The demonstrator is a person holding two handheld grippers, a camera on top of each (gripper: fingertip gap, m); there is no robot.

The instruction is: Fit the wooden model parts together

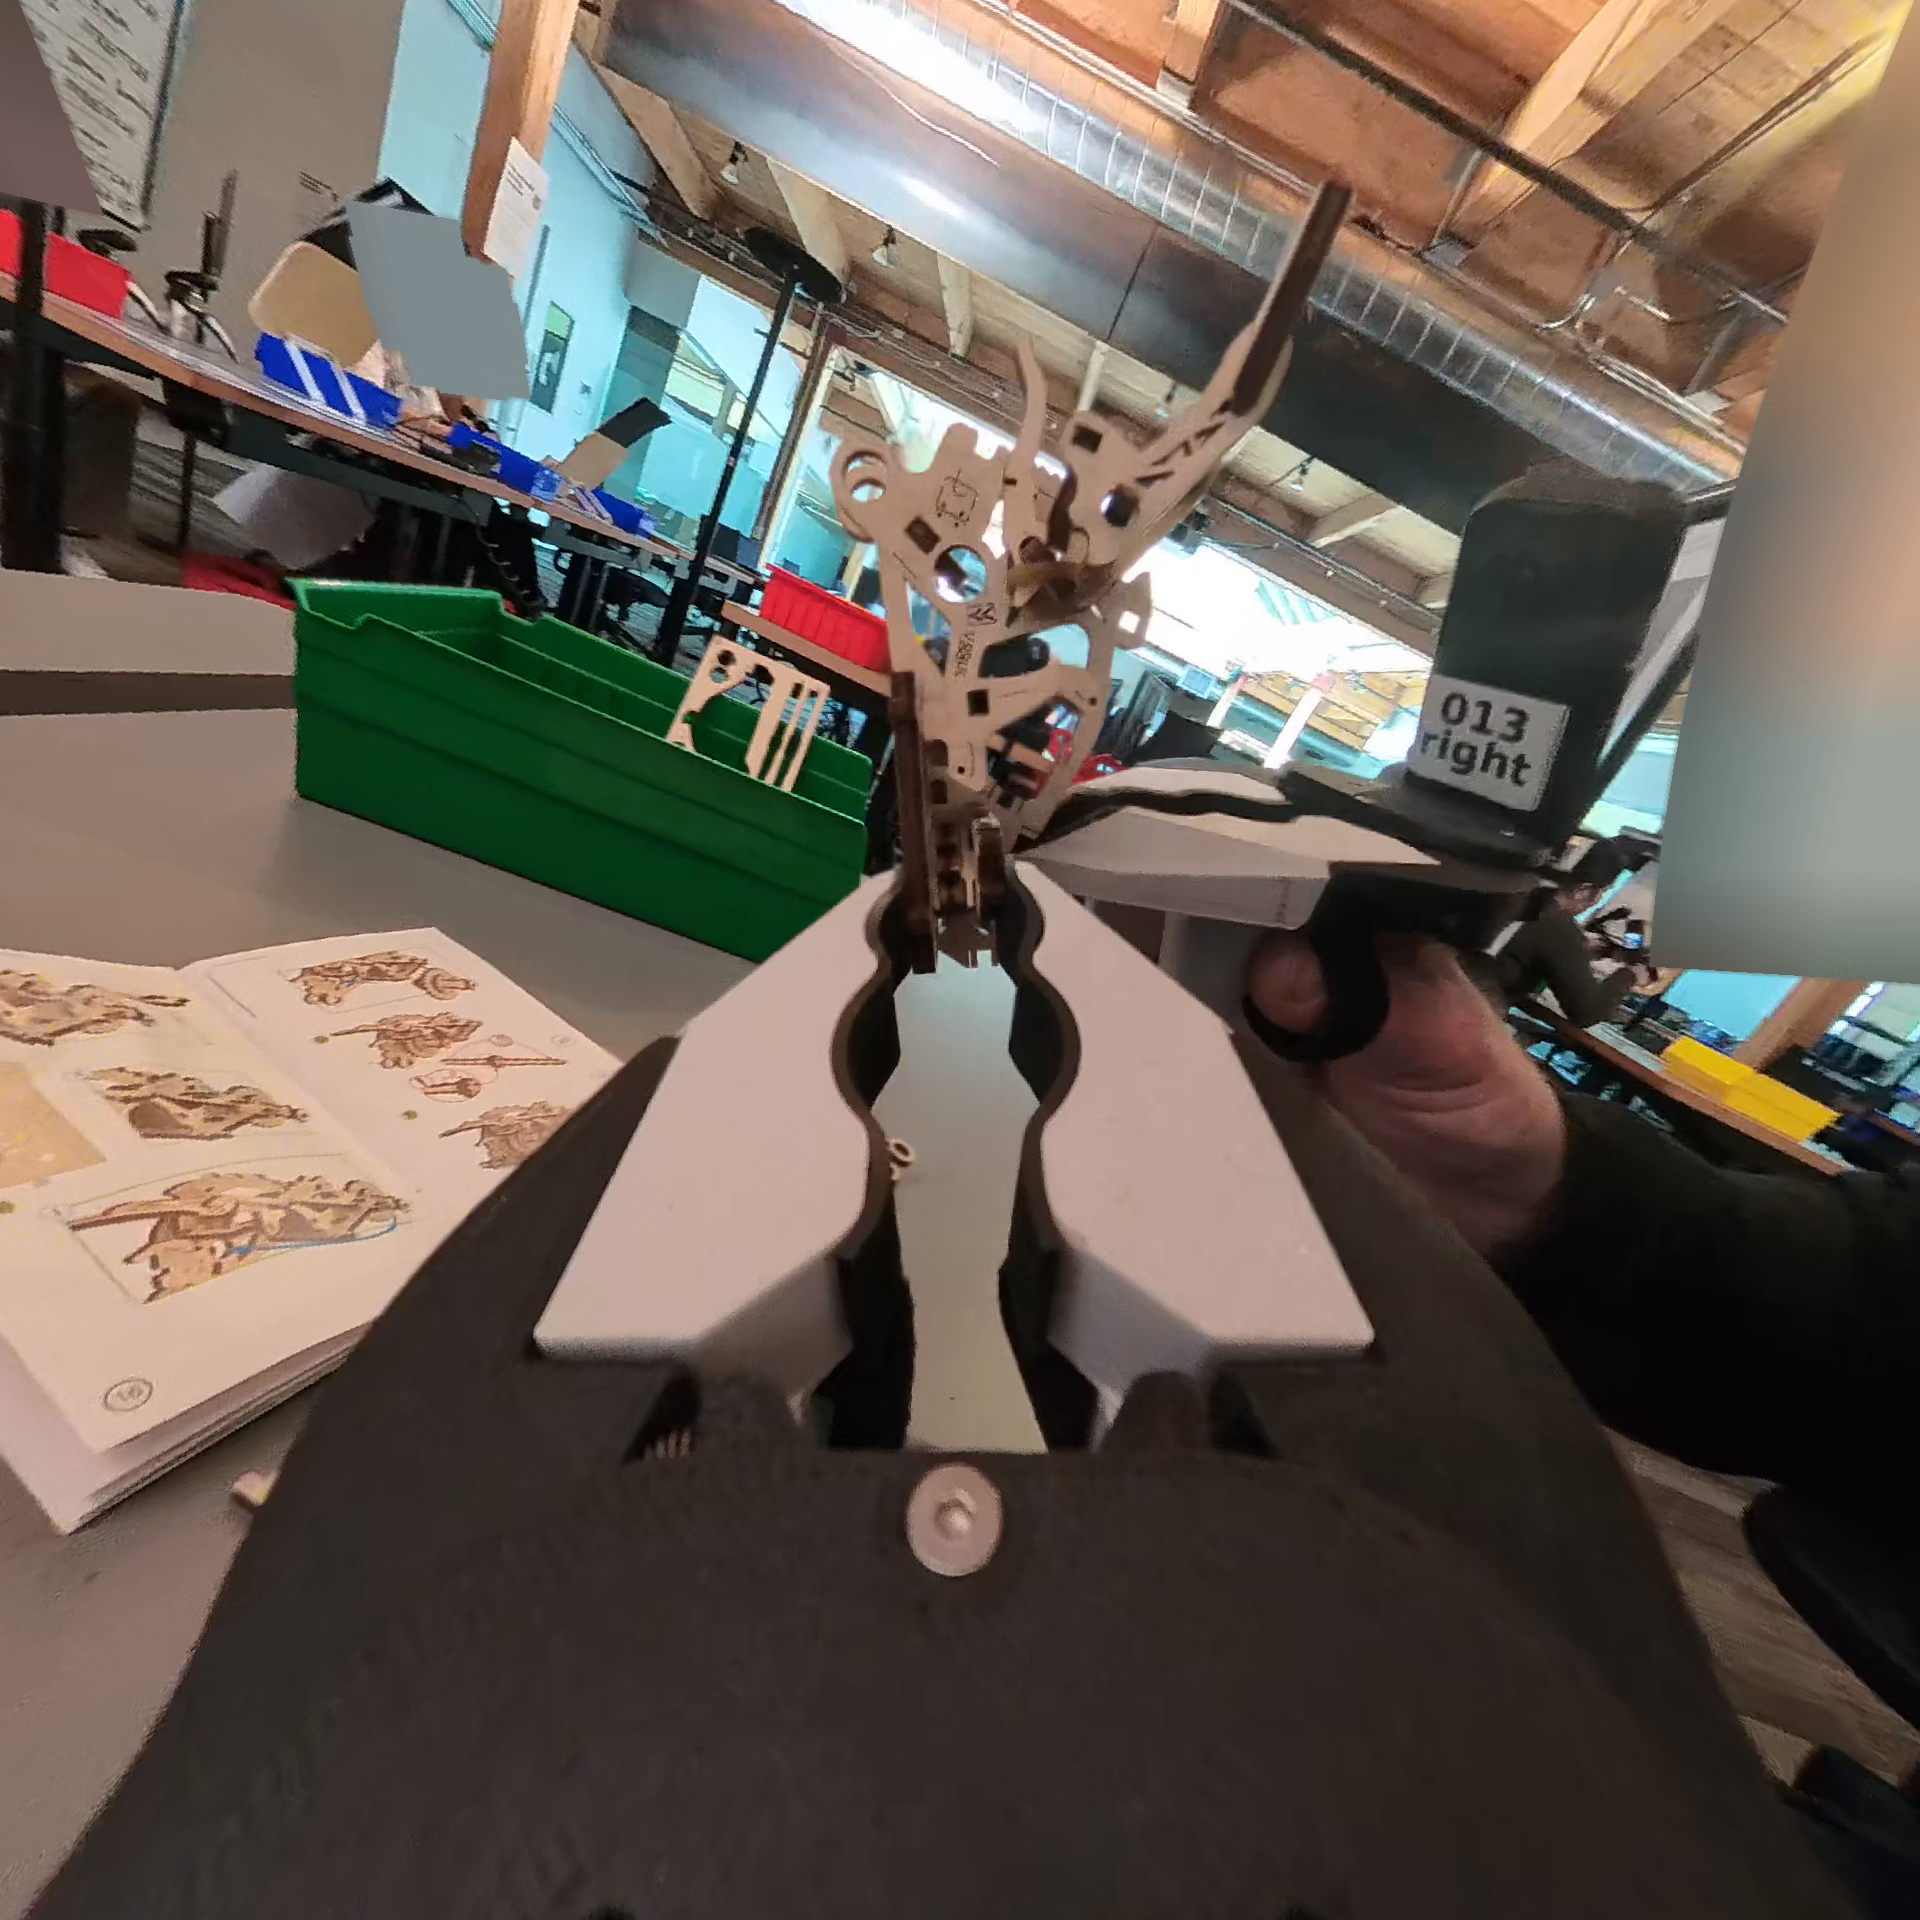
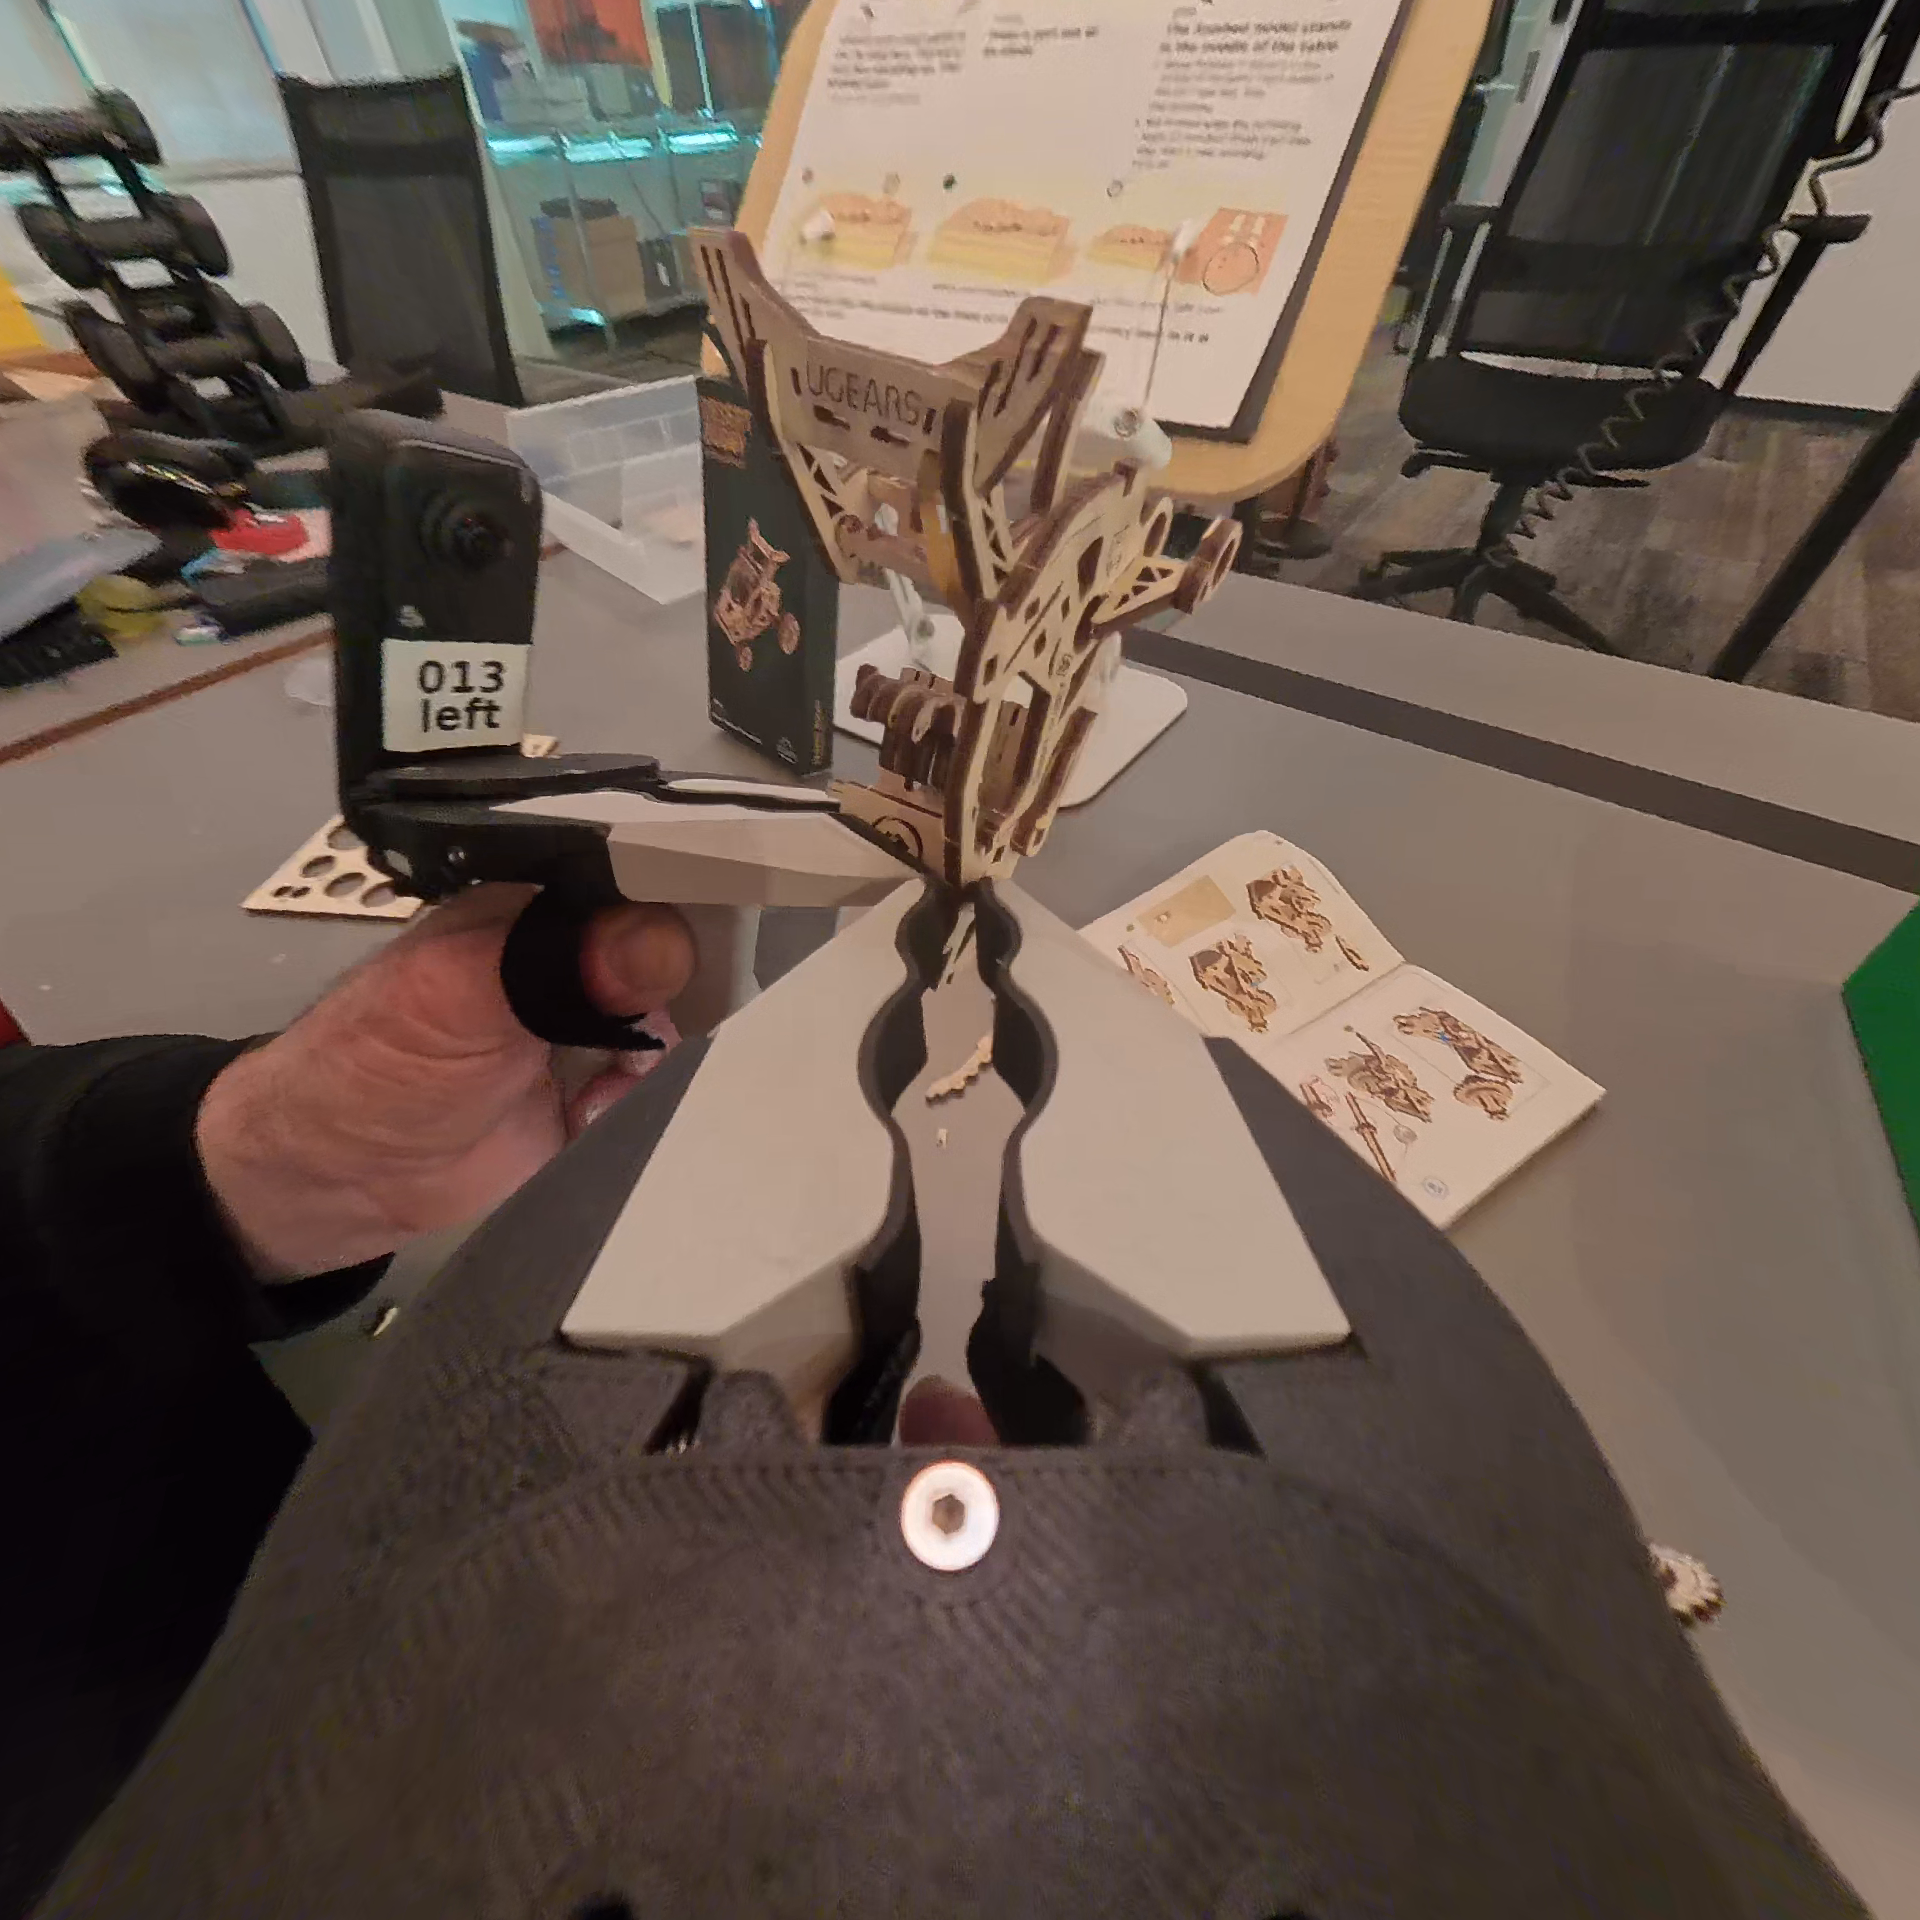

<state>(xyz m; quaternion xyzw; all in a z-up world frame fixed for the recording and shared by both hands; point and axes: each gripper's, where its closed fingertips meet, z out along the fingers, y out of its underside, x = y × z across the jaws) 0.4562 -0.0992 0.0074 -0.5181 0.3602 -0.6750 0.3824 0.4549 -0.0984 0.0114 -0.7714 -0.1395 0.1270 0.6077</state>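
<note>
Left claw (image 1: pixel 951 914), right claw (image 2: pixel 961 914) both clamp wooden model (image 1: pixel 997 582) upright, tips meeting

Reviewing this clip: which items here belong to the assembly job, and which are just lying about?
In use:
wooden model, clamped at its base by both grippers
left gripper
right gripper
instruction booklet, open on the table

Lying about:
green bin
black box
punched-out wooden sheet
small wooden gear
office chair

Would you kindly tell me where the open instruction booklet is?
The instruction booklet lies open on the grey table, lower left in the left wrist view, in front of the green bin.
</note>
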